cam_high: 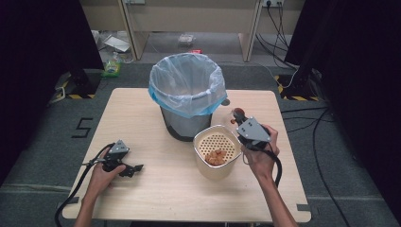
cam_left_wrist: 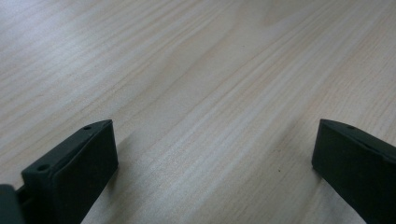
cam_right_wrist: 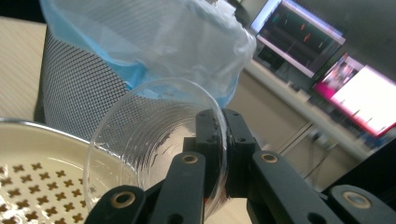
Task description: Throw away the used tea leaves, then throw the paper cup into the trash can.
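Observation:
My right gripper (cam_right_wrist: 223, 119) is shut on the rim of a clear plastic cup (cam_right_wrist: 140, 140), which is tilted on its side. The cup hangs over the cream container (cam_right_wrist: 28, 135), just in front of the mesh bin (cam_right_wrist: 74, 88). From the high view, my right gripper (cam_high: 238, 116) sits at the container's (cam_high: 208, 168) right rim, pointing toward the bin (cam_high: 187, 90). The container has a perforated insert with orange-brown food scraps (cam_high: 217, 157). My left gripper (cam_high: 135, 168) rests low on the table at the left, open (cam_left_wrist: 215, 140), with bare wood between its jaws.
The bin is lined with a blue-and-white plastic bag (cam_high: 165, 92) and stands at the table's (cam_high: 142, 109) middle back. Cables trail from both grippers off the front edge. Beyond the table are shelving legs, floor clutter and screens (cam_right_wrist: 355, 88).

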### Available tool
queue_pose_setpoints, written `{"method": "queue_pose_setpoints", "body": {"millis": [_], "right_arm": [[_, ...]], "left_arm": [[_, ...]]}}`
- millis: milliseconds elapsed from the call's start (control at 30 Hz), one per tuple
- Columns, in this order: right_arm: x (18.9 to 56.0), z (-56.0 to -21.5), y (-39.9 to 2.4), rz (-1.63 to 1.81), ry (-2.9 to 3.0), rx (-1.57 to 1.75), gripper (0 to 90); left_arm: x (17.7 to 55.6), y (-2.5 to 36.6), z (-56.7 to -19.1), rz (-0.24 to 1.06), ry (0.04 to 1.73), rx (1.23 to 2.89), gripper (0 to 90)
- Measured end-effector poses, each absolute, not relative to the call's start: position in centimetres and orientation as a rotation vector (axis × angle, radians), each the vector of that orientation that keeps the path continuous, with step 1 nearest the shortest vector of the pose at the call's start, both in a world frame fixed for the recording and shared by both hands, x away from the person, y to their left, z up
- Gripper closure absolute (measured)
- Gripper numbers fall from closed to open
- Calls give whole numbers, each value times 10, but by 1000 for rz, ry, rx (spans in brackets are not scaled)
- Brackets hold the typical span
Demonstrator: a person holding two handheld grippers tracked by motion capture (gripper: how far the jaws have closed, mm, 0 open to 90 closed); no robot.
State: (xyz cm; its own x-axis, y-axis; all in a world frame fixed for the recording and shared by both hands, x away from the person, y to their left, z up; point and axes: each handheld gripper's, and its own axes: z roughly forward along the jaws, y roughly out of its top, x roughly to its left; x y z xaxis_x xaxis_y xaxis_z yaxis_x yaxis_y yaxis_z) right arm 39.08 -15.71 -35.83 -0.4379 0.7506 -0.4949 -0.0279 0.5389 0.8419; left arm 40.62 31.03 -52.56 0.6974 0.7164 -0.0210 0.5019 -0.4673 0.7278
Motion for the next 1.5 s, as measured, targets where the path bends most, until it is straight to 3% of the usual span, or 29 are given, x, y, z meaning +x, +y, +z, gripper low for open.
{"method": "queue_pose_setpoints", "body": {"millis": [367, 933, 1500], "right_arm": [[411, -348, -185, 1176, 1832, 813, 870], [435, -298, -199, 1309, 1803, 921, 868], [462, -231, -170, 1371, 1774, 870, 866]], "left_arm": [[406, 310, -526, 373, 926, 2167, 0], [406, 310, -525, 372, 926, 2170, 0], [406, 310, -526, 373, 926, 2167, 0]]}}
